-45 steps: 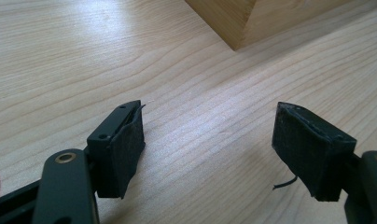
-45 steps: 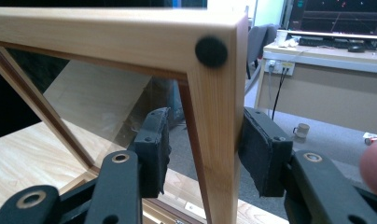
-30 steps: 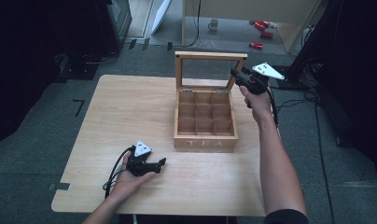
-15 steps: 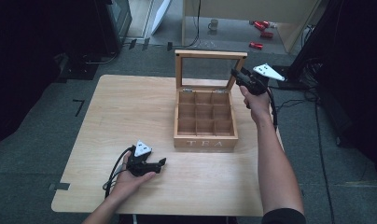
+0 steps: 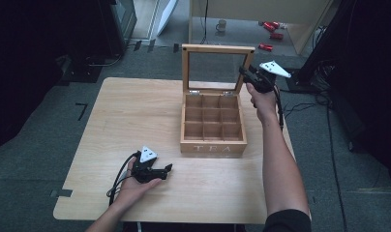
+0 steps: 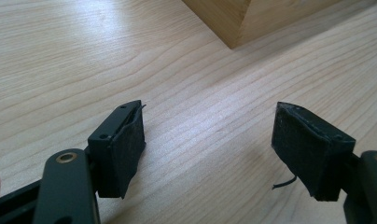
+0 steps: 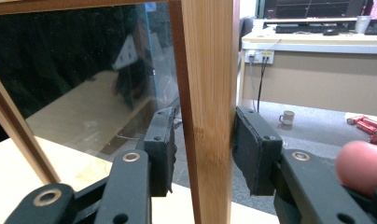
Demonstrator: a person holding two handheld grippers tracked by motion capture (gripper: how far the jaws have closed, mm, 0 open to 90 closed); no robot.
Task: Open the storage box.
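Wooden tea box [image 5: 213, 123] sat right of centre on the worktop [image 5: 135, 116], nine bare compartments, "TEA" on the front wall, glass-paned lid [image 5: 218, 67] standing upright at its far side. Right gripper [image 5: 248, 76] was up at the lid's right frame post, upper right of the high view; in the right gripper view its fingers [image 7: 254, 149] straddled that post [image 7: 207, 107], right pad against the wood, left pad at or just off the glass side, contact there hard to tell. The fingers had just been closing, post between them. Left gripper [image 5: 167, 168] rested in the left hand [image 5: 135, 186] on the worktop at lower left of centre, well apart from the box, cable [image 5: 117, 179] looping down-left. In the left gripper view its fingers [image 6: 121, 154] stood wide with nothing between, only bare wood grain; a box corner [image 6: 235, 23] showed at the top of that view. Around: a mug [image 5: 222, 24] and red items [image 5: 271, 34] on the floor beyond the worktop at top, dark equipment at upper left, cables on the floor at right. Versus the earlier frames: box, lid and left hand unchanged, right hand barely shifted at the post.
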